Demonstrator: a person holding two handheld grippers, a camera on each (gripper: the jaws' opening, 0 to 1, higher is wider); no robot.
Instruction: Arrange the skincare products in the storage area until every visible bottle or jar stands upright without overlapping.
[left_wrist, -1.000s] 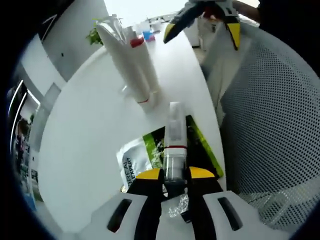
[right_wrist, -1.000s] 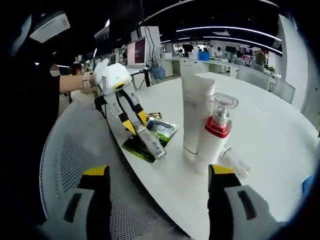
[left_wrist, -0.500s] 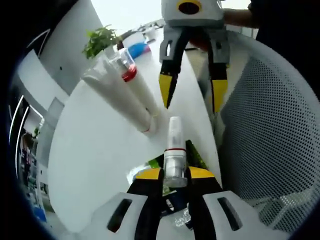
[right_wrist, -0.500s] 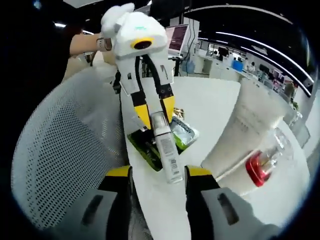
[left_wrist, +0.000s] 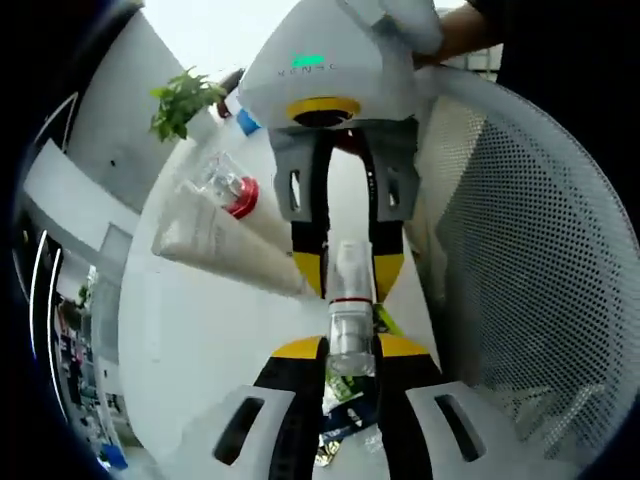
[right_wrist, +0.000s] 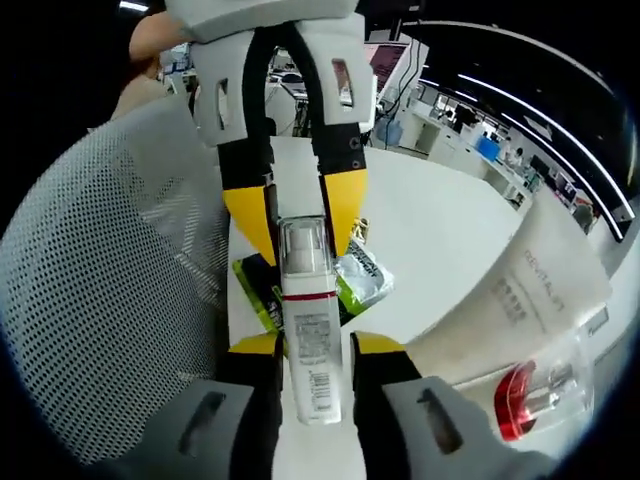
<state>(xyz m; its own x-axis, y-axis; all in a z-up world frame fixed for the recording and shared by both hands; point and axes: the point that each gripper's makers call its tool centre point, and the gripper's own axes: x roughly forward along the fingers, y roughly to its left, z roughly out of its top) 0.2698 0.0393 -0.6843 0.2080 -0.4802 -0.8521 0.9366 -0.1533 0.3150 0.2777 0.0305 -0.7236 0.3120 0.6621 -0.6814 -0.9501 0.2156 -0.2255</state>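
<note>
The slim clear bottle (left_wrist: 350, 300) is clenched at one end by the left gripper (left_wrist: 340, 352), its long axis aimed into the right gripper (right_wrist: 312, 350), whose jaws flank its other end; contact cannot be told.

Little can be read. The small clear bottle (right_wrist: 308, 340) carries a barcode and fine print too small to make out. The white tube (right_wrist: 520, 300) bears grey lettering, blurred beyond reading.

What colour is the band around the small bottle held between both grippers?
Red, a thin band on the clear small bottle; it shows best in the right gripper view.
</note>
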